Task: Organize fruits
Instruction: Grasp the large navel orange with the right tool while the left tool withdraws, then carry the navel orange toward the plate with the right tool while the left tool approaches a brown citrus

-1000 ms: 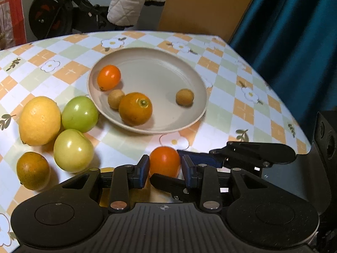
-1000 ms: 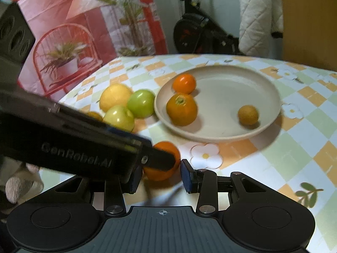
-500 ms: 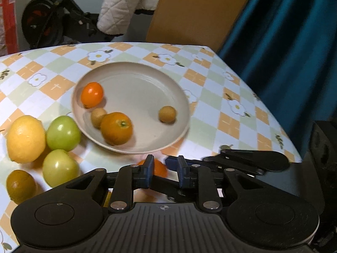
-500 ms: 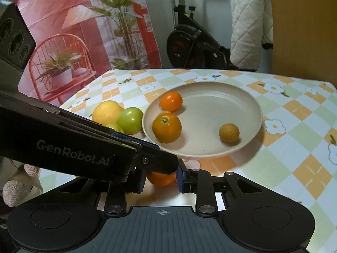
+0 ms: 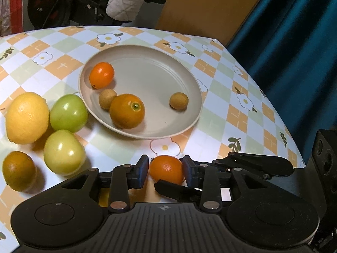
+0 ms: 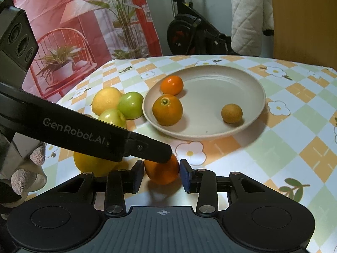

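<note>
Behind the table in the left wrist view stand an exercise bike, a quilted white cloth and a dark blue curtain. On the checked, shiny tablecloth sits a smooth beige plate with two oranges and two small brown round fruits inside. Beside the plate, on the cloth, lie a lemon, two glossy green fruits and a dull orange-green one. The left gripper has its blue pads on both sides of a small orange; they look touching or nearly so, but I cannot tell if it really grips.

From the right wrist view, a red printed backdrop with plants is behind the same table. The right gripper also brackets this small orange, with small gaps beside each pad, so it seems open. One finger of the left gripper lies across the top of the fruit.

I judge the risk is that both tools compete for one round, slippery fruit: it may squeeze out and roll to the table edge, or the fingers may collide.
</note>
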Demonstrator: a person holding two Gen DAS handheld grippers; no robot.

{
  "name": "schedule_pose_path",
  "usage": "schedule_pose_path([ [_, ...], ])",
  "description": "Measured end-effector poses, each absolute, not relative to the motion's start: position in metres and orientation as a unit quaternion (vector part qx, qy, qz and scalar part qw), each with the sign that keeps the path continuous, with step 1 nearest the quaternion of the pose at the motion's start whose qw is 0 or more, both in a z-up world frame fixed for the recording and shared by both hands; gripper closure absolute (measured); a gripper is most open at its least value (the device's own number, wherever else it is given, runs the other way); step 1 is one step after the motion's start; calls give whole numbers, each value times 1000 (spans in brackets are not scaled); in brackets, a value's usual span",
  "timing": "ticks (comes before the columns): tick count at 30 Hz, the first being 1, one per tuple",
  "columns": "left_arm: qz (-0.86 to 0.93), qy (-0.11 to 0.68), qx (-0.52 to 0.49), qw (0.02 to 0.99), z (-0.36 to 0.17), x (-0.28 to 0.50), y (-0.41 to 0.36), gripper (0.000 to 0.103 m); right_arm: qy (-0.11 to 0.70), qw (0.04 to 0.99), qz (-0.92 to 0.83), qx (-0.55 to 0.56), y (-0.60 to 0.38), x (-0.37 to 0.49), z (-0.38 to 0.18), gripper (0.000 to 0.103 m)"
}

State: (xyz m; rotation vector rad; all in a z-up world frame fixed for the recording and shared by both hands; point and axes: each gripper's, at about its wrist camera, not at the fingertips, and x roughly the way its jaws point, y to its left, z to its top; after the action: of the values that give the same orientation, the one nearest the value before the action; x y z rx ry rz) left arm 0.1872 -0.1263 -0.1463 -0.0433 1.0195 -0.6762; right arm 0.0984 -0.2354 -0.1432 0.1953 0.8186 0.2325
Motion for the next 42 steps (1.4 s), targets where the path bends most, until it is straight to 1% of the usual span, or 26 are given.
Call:
schedule_pose_path([
  [6, -318, 472, -21, 822, -144, 186, -126, 65, 399, 906, 109, 92, -236, 99, -145, 69],
  [12, -309, 442, -27, 842, -124, 187, -111, 65, 395, 909, 108, 77, -233, 105, -143, 69],
  [16, -290, 417, -31, 861, -108, 188, -87, 65, 396, 909, 108, 73, -232, 108, -144, 69],
  [23, -215, 392, -53, 893, -91, 195, -20, 66, 395, 911, 104, 65, -228, 109, -144, 70],
  [28, -188, 387, -68, 900, -90, 198, 4, 66, 396, 910, 105, 60, -225, 109, -144, 70],
  [35, -189, 393, -58, 898, -102, 192, 2, 66, 396, 911, 107, 50, -220, 109, -142, 70],
  [42, -197, 389, -71, 897, -105, 188, 4, 66, 386, 916, 101, 51, -220, 110, -136, 70],
])
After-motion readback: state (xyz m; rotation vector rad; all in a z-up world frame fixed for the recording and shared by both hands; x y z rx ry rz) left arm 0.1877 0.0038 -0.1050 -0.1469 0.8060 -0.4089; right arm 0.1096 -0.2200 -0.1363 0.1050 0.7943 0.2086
